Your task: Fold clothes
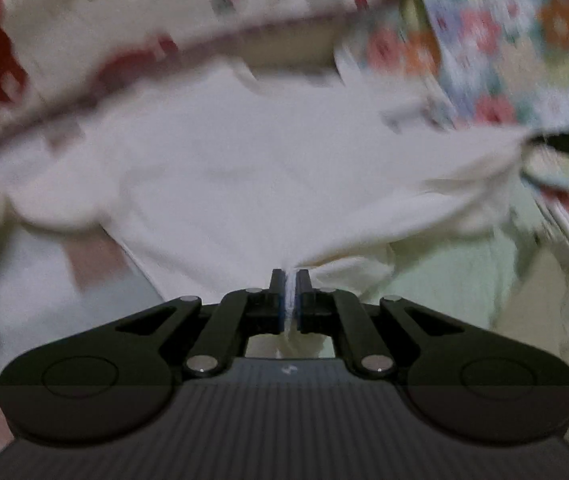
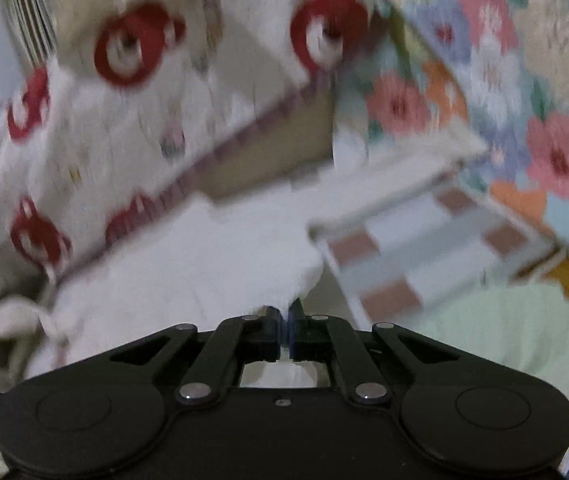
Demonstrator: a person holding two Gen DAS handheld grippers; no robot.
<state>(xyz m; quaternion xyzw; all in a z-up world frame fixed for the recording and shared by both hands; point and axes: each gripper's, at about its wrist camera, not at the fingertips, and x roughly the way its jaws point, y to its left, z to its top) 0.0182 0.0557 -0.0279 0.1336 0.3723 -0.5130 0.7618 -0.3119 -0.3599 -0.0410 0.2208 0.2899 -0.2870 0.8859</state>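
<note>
With both views blurred, the left gripper (image 1: 291, 276) pinches a fold of the white garment (image 1: 212, 168), which spreads away far ahead; the right gripper (image 2: 283, 312) is clamped tight on its near edge.

My left claw (image 1: 291, 280) is clamped on a pinch of the white garment (image 1: 220, 168), a thin strip of cloth showing between its closed fingers. From there the garment spreads up and out, blurred, its right corner drawn taut toward a dark shape (image 1: 568, 142) at the frame's edge. Behind it lie a red-and-white printed cloth (image 1: 64, 12) and a floral cover (image 1: 516, 28).
</note>
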